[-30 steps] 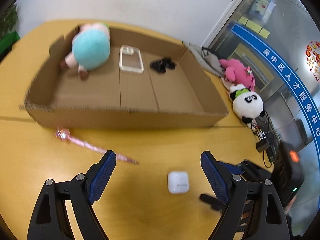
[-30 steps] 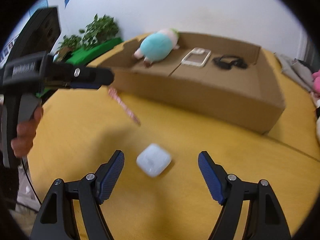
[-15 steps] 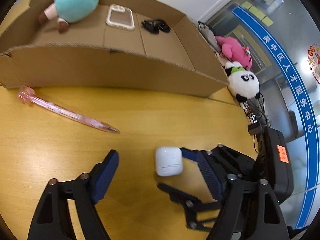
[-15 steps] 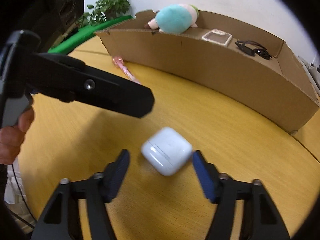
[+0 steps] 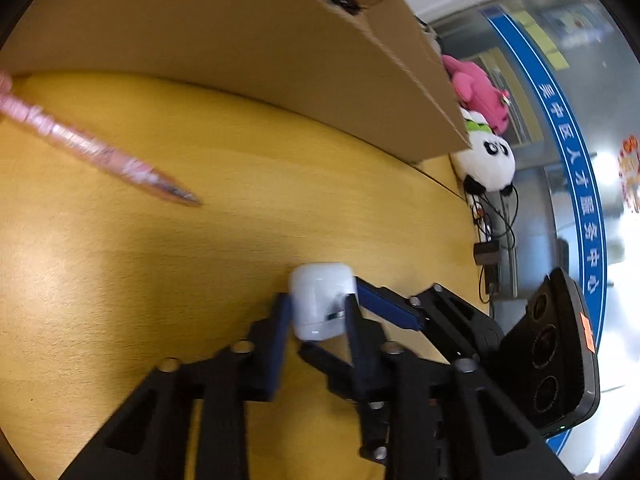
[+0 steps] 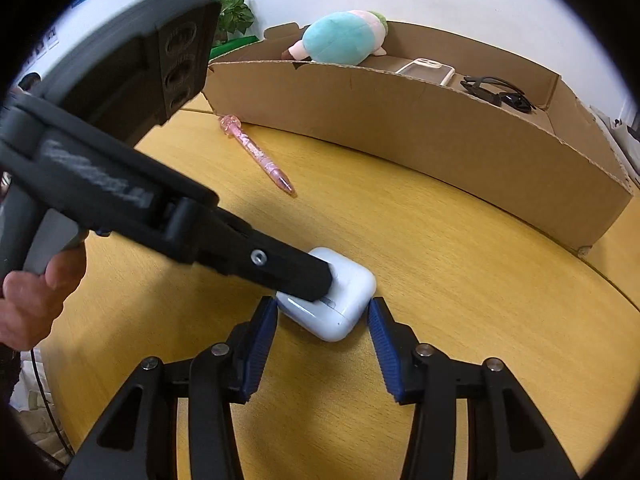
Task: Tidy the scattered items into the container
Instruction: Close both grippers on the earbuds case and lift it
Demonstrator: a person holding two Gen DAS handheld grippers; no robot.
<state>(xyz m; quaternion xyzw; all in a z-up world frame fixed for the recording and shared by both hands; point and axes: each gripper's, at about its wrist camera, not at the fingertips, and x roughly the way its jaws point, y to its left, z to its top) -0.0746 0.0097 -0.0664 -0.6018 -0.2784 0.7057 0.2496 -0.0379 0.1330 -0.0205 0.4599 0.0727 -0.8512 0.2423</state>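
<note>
Left tool (image 5: 318,312) clamped on white earbud case (image 6: 332,296); right tool (image 6: 322,314) apart, straddling case. Ahead: cardboard box (image 6: 400,120) holding plush toy (image 6: 344,38), clear phone case (image 6: 426,70), sunglasses (image 6: 496,94).

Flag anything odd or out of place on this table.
Both grippers crowd one white earbud case: the left gripper is shut on it while the right gripper straddles it, open. A pink pen lies loose on the table, outside the cardboard box.
</note>
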